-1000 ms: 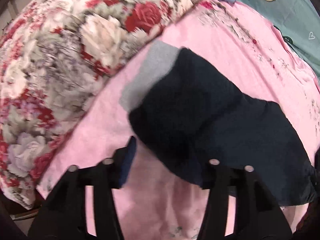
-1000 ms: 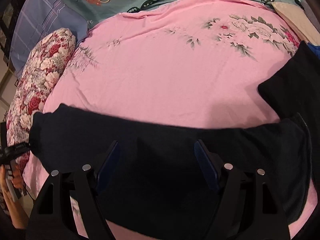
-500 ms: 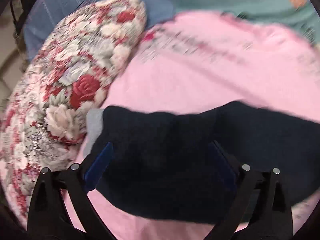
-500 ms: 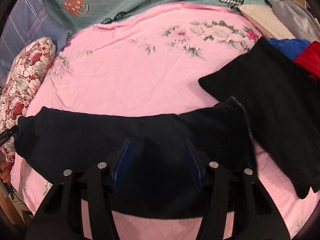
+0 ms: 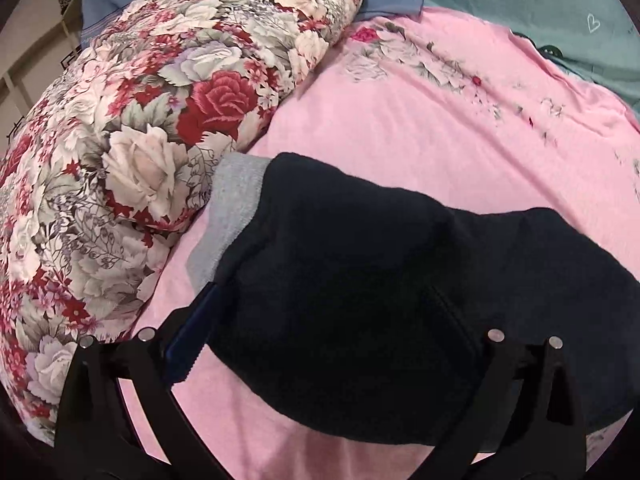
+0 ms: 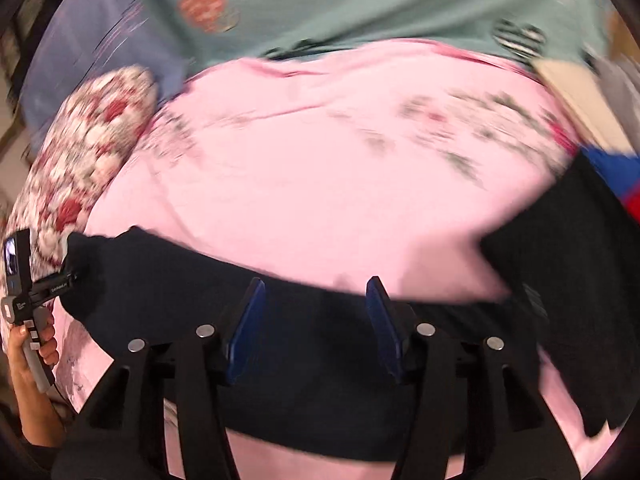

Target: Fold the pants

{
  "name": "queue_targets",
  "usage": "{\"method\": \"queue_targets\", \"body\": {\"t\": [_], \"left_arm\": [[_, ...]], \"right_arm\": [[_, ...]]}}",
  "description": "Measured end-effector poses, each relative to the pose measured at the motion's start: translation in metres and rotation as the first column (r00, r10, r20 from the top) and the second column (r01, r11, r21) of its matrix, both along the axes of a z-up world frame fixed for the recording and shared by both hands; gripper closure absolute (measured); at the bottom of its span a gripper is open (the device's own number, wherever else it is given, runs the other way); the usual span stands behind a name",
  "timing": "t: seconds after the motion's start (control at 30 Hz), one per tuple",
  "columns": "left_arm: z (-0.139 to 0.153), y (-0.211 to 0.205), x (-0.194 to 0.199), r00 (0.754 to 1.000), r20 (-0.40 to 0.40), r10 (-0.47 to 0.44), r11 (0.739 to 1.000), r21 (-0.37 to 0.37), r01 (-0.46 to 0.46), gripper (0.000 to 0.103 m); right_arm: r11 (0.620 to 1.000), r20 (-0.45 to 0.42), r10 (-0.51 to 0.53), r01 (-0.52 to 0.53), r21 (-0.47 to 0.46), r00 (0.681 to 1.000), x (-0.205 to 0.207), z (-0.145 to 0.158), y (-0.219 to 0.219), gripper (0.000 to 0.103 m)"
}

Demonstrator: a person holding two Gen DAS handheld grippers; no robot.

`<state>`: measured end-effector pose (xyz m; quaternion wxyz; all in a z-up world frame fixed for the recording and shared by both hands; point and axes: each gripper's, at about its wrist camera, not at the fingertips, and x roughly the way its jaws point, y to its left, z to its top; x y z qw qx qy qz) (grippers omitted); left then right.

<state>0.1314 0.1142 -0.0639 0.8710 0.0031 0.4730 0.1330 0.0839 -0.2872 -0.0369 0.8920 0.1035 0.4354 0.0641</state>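
Left wrist view: the dark pants (image 5: 360, 264) lie across the near part of the pink sheet (image 5: 400, 128), their grey-lined end (image 5: 232, 208) beside the floral pillow (image 5: 140, 140). The left gripper (image 5: 320, 336) hovers over them, jaws spread wide, gripping nothing. The right gripper (image 6: 316, 328) stands half open above the pants' middle, nothing pinched. Another dark garment (image 6: 580, 272) lies further right.

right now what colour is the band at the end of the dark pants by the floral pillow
Light grey band on the dark navy pants, beside the floral pillow; clearest in the left wrist view.
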Motion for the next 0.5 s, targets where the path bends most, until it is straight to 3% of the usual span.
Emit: {"method": "queue_targets", "body": {"t": [0.2,0.27,0.33,0.5], "left_arm": [[-0.003,-0.004,-0.007,1.000,0.008,0.000,1.000,-0.018,0.000,0.003],[-0.002,-0.004,-0.006,1.000,0.014,-0.001,1.000,-0.024,0.002,0.003],[0.000,-0.006,-0.004,1.000,0.023,-0.003,1.000,-0.029,0.004,0.003],[0.004,-0.022,0.002,0.998,0.045,-0.038,0.999,-0.009,0.039,0.003]], "right_arm": [[0.956,-0.043,0.278,-0.271,0.112,0.960,0.096,-0.006,0.141,0.049],[0.935,-0.073,0.337,-0.324,0.144,0.939,0.117,-0.012,0.175,0.062],[0.919,-0.121,0.371,-0.346,0.187,0.921,0.130,-0.022,0.196,0.067],[0.908,-0.177,0.411,-0.385,0.164,0.894,0.129,-0.043,0.219,0.068]]}}
